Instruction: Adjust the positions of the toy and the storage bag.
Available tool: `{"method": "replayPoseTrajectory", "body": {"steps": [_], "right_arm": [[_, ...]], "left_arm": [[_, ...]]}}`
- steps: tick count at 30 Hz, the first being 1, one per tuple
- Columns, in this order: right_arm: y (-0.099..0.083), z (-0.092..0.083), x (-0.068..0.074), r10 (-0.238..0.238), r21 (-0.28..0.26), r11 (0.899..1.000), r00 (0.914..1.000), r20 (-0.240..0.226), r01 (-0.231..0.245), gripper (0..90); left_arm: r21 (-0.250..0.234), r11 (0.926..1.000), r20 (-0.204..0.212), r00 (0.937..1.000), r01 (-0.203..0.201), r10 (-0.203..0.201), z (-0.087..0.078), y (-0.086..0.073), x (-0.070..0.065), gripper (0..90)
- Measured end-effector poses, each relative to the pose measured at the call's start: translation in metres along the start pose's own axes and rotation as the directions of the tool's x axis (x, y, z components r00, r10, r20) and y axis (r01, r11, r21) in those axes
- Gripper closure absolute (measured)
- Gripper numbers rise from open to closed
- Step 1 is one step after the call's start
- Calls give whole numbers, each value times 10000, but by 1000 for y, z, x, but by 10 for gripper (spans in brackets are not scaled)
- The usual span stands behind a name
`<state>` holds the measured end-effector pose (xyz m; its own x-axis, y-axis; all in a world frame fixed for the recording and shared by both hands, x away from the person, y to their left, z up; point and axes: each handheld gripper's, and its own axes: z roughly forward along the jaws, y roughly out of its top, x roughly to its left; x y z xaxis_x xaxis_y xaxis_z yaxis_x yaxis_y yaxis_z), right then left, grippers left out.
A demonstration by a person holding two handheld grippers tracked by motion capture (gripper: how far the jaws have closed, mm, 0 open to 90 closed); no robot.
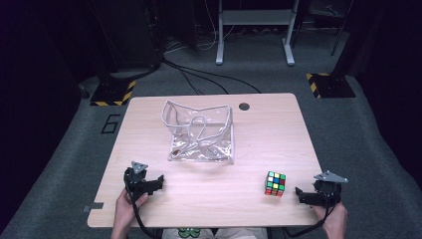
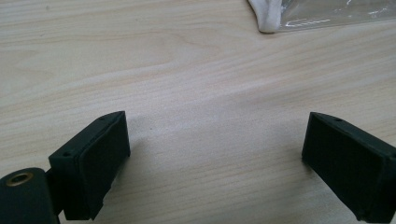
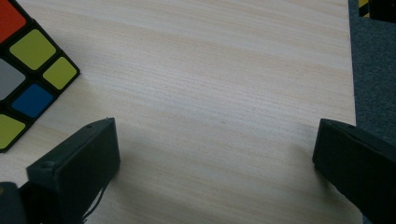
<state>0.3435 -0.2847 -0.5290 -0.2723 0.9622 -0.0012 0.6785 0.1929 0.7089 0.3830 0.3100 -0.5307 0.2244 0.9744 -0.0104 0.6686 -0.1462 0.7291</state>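
A clear plastic pouch (image 1: 200, 132) with white trim lies open on the middle of the wooden table (image 1: 259, 134); its white corner (image 2: 266, 18) shows at the top of the left gripper view. A colourful puzzle cube (image 1: 275, 183) stands near the front right, and its edge (image 3: 28, 70) appears at the left of the right gripper view. My left gripper (image 1: 155, 182) rests at the front left, open, with bare wood between its jaws (image 2: 215, 158). My right gripper (image 1: 300, 194) sits just right of the cube, open and empty (image 3: 215, 163).
A round cable hole (image 1: 244, 106) sits at the table's far edge. The table's right edge (image 3: 352, 84) lies close to my right gripper, with grey carpet beyond. Desk legs, cables and yellow-black striped bases stand on the floor behind the table.
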Motion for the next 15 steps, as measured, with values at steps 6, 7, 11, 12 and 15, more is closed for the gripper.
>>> {"method": "replayPoseTrajectory", "body": {"steps": [6,7,11,12,15], "right_arm": [[0,0,0,20,-3,10000,10000,18,-20,0],[0,0,0,26,-5,10000,10000,23,-26,0],[0,0,0,67,-3,10000,10000,67,-67,0],[0,0,0,67,-3,10000,10000,67,-67,0],[0,0,0,64,7,10000,10000,61,-64,0]], "left_arm": [[-23,10000,82,9999,-78,78,0,0,0,74],[-35,10000,67,9999,-84,84,0,-1,0,74],[-13,10000,61,9999,-79,79,0,0,-1,73],[-13,10000,61,9999,-79,79,0,0,-1,71],[-51,9999,83,9999,-130,130,2,1,-2,71]]}}
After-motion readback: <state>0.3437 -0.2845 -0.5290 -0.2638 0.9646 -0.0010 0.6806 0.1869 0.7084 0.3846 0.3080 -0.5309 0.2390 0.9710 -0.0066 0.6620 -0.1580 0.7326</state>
